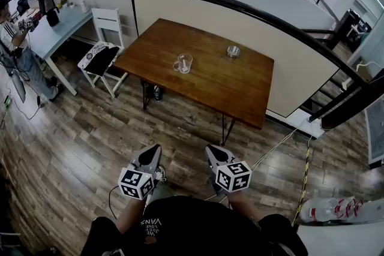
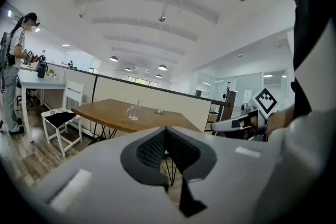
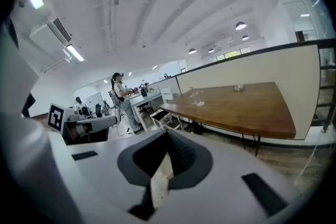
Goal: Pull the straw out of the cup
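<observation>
A clear glass cup [image 1: 183, 63] with a straw in it stands on the brown wooden table [image 1: 240, 90], well ahead of me. The same cup [image 2: 133, 111] shows small in the left gripper view, and the cup [image 3: 197, 97] shows again in the right gripper view. My left gripper [image 1: 151, 154] and right gripper [image 1: 213, 153] hang side by side above the wood floor, short of the table. Both are shut with nothing between their jaws.
A small metal dish [image 1: 233, 51] sits on the table beyond the cup. A white chair [image 1: 103, 57] stands left of the table, with a white desk [image 1: 57, 30] and a person [image 1: 18, 45] further left. A curved half-wall [image 1: 198, 15] runs behind. Cables [image 1: 279, 144] cross the floor at right.
</observation>
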The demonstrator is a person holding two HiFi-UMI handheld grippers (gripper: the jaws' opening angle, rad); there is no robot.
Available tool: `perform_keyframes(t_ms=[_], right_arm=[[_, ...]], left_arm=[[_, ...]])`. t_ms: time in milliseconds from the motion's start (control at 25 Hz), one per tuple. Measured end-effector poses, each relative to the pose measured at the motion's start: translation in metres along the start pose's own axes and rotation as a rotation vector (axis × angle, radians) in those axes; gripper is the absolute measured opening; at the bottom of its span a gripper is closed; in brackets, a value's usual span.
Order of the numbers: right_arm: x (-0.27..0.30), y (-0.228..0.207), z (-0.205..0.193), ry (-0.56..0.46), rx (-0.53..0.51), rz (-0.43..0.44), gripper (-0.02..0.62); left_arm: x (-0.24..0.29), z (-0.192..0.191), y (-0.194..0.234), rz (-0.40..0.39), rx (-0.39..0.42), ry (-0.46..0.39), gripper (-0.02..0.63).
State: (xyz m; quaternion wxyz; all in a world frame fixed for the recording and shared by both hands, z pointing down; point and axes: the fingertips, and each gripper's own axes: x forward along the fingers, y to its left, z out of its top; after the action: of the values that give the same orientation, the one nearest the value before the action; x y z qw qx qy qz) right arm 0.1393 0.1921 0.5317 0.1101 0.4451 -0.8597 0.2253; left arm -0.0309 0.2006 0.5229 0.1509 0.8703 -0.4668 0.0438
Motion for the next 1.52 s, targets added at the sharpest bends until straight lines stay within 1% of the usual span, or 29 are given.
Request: perform_keyframes(t_ms=[160,360,400,440,480,800,1040,1240,1400,1520], right_arm=[[0.018,-0.001,0.012,-0.022,0.008,-0.012,0.014],[0.044,-0.008,0.029,-0.035,0.013,-0.050,0.026],[0.050,-0.010,0.032,-0.038,0.015,-0.058,0.057],[0.056,-0.011,0.036,-0.040,0.017,-0.063,0.119],[0.063,-0.012,0.040,-0.040,0.019,-0.068,0.149],[0.113,-0.015,0.061,-0.027,0.025,-0.104,0.150],[0.154,-0.027,0.066,-0.018,0.064,-0.200,0.150],[0.183,-0.032,0.074,-0.033,0.093,-0.259,0.150],[0.197,-0.037,0.079,-0.044,0.107,-0.302,0.150],[0.209,-0.041,0.081,-0.041,0.093,-0.319,0.150]], left_arm=[[0.009,0.009,0.017,-0.004,0.003,-0.021,0.012],[0.026,0.016,0.032,-0.063,-0.023,-0.013,0.020],[0.030,0.017,0.036,-0.071,-0.029,-0.006,0.046],[0.034,0.017,0.040,-0.078,-0.036,0.003,0.129],[0.038,0.018,0.045,-0.084,-0.042,0.012,0.184],[0.064,0.033,0.091,-0.123,-0.042,0.045,0.186],[0.084,0.043,0.133,-0.165,-0.032,0.066,0.186],[0.102,0.048,0.167,-0.205,-0.025,0.096,0.186],[0.115,0.054,0.183,-0.247,-0.008,0.107,0.186],[0.127,0.053,0.194,-0.261,-0.002,0.117,0.186]])
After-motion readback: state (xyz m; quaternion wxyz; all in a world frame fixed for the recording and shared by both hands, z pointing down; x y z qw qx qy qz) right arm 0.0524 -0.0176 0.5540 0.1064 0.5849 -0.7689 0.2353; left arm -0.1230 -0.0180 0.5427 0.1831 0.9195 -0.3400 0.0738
